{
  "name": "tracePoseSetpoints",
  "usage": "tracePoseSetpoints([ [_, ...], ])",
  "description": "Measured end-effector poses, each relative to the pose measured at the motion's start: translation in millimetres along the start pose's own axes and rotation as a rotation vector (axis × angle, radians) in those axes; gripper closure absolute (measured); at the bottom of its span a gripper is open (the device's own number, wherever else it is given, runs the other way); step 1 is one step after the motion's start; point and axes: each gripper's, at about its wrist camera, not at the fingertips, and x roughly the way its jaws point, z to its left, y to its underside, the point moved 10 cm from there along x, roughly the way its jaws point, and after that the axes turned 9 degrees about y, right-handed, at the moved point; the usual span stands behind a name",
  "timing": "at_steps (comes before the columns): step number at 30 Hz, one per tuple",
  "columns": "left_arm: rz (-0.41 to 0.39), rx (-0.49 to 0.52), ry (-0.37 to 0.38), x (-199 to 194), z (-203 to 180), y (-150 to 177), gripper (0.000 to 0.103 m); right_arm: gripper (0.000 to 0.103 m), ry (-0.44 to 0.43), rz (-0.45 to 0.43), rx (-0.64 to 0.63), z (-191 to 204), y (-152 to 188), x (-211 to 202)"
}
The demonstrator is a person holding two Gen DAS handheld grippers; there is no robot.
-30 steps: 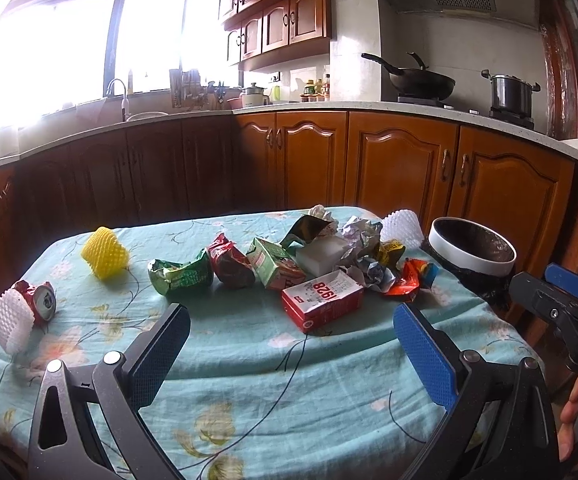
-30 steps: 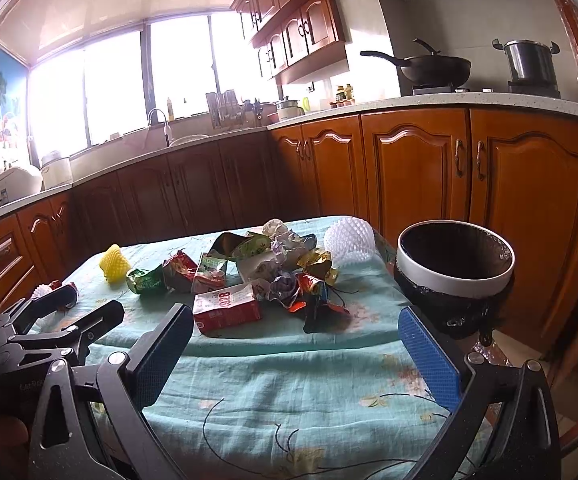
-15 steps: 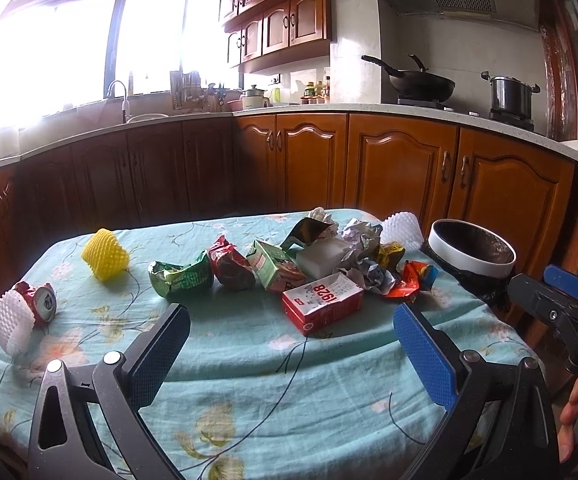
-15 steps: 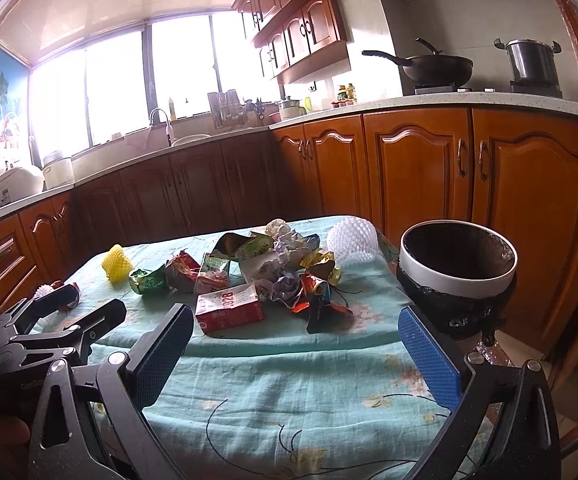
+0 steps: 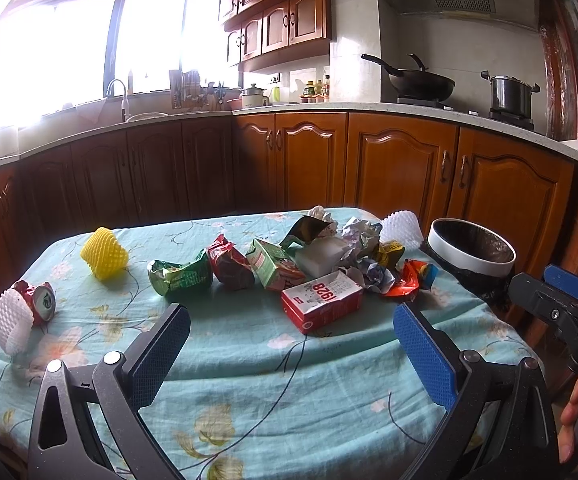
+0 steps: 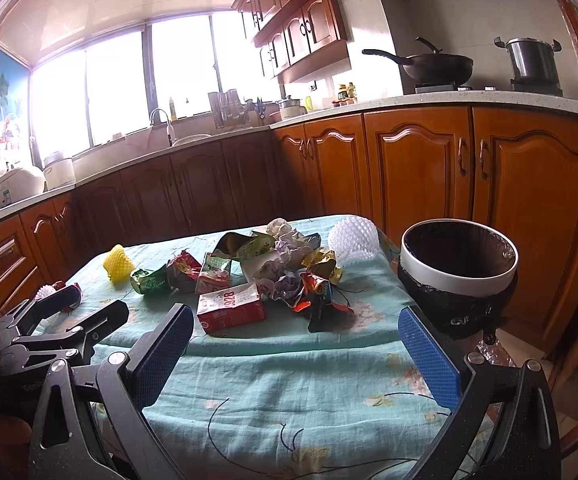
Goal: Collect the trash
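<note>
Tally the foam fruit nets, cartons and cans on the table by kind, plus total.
Foam fruit nets: 3 (white net on the left, yellow net, white net beside the bin)
Cartons: 2 (red carton, green carton)
Cans: 1 (crushed red can)
Total: 6

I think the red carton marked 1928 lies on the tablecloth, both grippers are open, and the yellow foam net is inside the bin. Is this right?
Not quite. The yellow foam net is not inside the bin; it lies on the tablecloth toward the far left, as the left wrist view shows. The rest holds: the red carton lies on the cloth, and the left gripper and right gripper are open.
</note>
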Motion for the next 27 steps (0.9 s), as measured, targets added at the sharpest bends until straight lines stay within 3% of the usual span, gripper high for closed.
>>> tracePoseSetpoints([
  [19,0.036,0.011,0.021,22.1,5.8,1.5,0.001,0.000,-0.012,0.049,0.026,-9.8,4.8,17.7],
  [27,0.113,0.080,0.067,56.6,8.0,2.1,0.001,0.000,-0.038,0.088,0.035,-10.7,3.8,35.0],
])
